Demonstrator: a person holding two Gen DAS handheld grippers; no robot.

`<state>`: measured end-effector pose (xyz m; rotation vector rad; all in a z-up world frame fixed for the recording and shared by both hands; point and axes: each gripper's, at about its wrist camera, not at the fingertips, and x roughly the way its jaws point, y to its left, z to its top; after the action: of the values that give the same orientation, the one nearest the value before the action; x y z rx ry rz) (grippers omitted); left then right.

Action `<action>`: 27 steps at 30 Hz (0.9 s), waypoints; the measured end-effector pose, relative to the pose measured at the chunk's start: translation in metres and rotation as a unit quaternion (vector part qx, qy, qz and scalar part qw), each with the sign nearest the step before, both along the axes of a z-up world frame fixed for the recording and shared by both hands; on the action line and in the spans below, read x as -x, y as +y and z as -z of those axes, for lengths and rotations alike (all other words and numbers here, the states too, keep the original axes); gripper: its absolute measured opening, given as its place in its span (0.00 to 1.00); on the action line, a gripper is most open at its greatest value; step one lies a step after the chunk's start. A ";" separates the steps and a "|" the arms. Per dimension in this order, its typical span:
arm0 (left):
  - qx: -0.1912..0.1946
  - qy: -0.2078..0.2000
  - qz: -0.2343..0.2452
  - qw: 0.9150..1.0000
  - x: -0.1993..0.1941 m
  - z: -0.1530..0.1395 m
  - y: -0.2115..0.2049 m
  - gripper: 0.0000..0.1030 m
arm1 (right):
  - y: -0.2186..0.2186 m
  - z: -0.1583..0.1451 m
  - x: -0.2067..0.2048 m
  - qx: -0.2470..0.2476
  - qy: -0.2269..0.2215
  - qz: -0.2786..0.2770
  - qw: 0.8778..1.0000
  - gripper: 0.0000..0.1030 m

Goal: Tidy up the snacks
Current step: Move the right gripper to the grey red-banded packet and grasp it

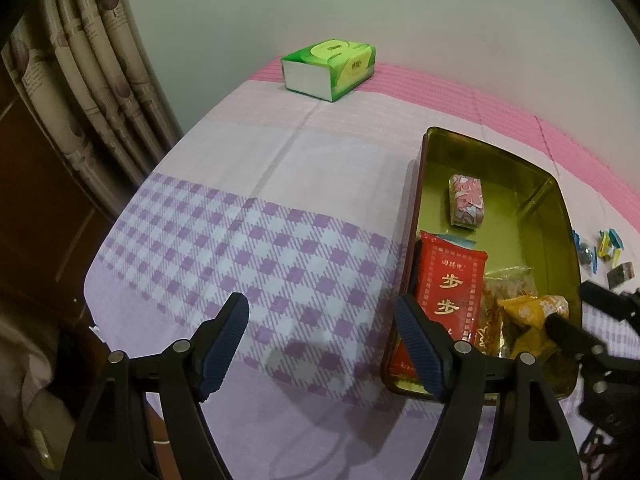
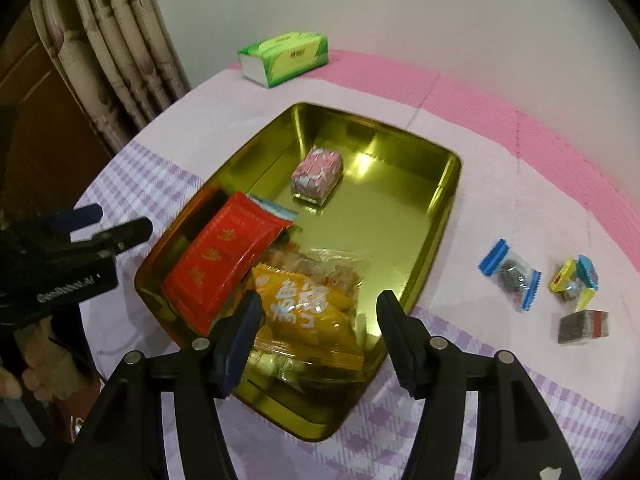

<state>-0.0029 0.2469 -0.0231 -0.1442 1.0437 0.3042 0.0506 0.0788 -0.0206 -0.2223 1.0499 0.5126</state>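
Both fingers of the right gripper stand apart with nothing pinched between them, poised above the near end of the gold tin; below the gap lies the yellow snack packet, which the pads do not touch. That packet rests on clear-wrapped snacks whose contents are hard to make out under the glare. At about ten o'clock from it, a red packet leans against the tin's left wall, with a pale blue packet mostly hidden beneath it. Toward twelve o'clock, alone on the tin floor, sits a pink wrapped block.

Outside the tin, at three o'clock on the cloth, lie a blue-ended candy, a yellow-and-blue candy and a dark wrapped square; their labels are too small to read.

From the left wrist, the left gripper hangs with its jaws wide and empty, one finger over the checked tablecloth, the other overlapping the tin's near left edge and covering part of the red packet. The right gripper enters at four o'clock there, cut off by the frame edge. A green tissue pack sits far off at twelve o'clock near the wall, and a curtain hangs at ten o'clock. A hand is barely visible at the right-wrist view's left edge.
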 end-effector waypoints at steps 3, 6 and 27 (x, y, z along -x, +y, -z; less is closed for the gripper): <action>-0.002 0.002 0.003 1.000 -0.001 0.001 0.000 0.75 | -0.010 -0.008 0.001 -0.007 -0.008 0.013 1.000 0.58; -0.002 0.002 0.002 1.000 -0.001 0.001 -0.001 0.76 | -0.024 -0.012 -0.003 -0.011 -0.012 0.029 0.999 0.59; -0.001 0.004 0.001 1.000 -0.002 0.003 -0.001 0.76 | -0.227 0.012 -0.077 -0.050 0.119 0.352 0.927 0.59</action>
<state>-0.0013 0.2464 -0.0256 -0.1395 1.0506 0.3035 0.1281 -0.1481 -0.0324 0.3161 1.2488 -0.0662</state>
